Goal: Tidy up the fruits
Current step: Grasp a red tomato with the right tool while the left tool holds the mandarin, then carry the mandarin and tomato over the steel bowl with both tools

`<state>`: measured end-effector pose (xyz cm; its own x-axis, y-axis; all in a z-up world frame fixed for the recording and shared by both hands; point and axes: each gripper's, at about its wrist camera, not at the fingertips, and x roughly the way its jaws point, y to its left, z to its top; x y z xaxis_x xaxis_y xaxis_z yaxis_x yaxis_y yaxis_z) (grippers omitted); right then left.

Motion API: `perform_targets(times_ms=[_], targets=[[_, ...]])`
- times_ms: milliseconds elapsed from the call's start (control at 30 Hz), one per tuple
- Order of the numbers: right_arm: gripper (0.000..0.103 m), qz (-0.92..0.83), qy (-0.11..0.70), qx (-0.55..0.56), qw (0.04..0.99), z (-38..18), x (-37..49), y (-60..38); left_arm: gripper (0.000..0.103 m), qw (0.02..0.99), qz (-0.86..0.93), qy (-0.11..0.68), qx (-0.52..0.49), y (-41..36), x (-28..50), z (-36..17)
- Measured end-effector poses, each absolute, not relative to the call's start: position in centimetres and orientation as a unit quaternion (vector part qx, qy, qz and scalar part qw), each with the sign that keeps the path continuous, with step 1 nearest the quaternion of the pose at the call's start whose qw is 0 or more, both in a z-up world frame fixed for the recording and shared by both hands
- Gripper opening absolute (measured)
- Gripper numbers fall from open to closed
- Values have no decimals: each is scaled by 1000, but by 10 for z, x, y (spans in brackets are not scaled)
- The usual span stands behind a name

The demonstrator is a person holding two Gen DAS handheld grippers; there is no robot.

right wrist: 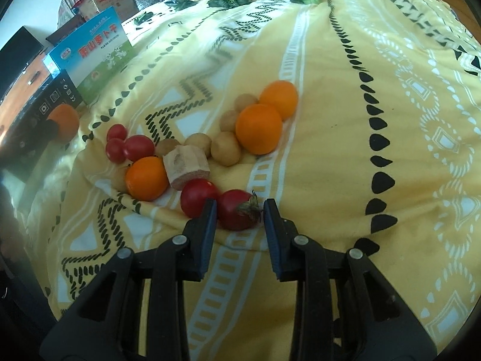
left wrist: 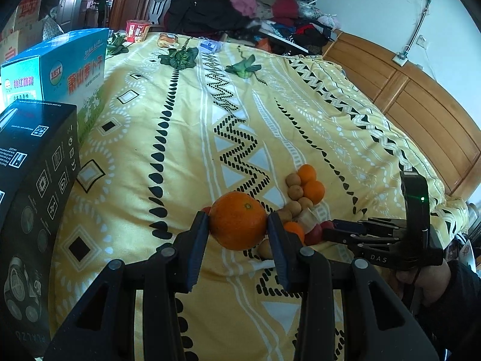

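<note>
The left gripper (left wrist: 237, 225) fingers pinch a glossy orange (left wrist: 238, 221). The right gripper (right wrist: 240, 210) fingers pinch a stemmed red tomato (right wrist: 237, 213), its underside hidden.

We see our left gripper (left wrist: 237, 225) with black plastic linkage arms, silver rivets, dark blue pads, our right gripper (right wrist: 240, 210) built alike, its body marked DAS, green light, dark sleeve (left wrist: 463, 282).

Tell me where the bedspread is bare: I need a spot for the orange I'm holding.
Bare bedspread lies right of the two oranges, and between the small tomatoes and the blue box. It is crowded from those tomatoes across to the oranges.
</note>
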<state>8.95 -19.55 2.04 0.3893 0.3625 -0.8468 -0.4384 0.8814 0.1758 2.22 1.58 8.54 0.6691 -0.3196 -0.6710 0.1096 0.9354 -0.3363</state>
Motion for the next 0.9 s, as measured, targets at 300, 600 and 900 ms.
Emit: perform_targets(times_ms=[300,600,900], targets=[[30,232,434,-21,870,80,67,-198,41,914,-109,365,-138,30,9,109],[30,332,351,-14,876,176,57,-108,41,943,-25,288,-162,123,-43,181],[30,492,327,-47,806,212,29,82,41,937,151,252,-189,274,-130,210]])
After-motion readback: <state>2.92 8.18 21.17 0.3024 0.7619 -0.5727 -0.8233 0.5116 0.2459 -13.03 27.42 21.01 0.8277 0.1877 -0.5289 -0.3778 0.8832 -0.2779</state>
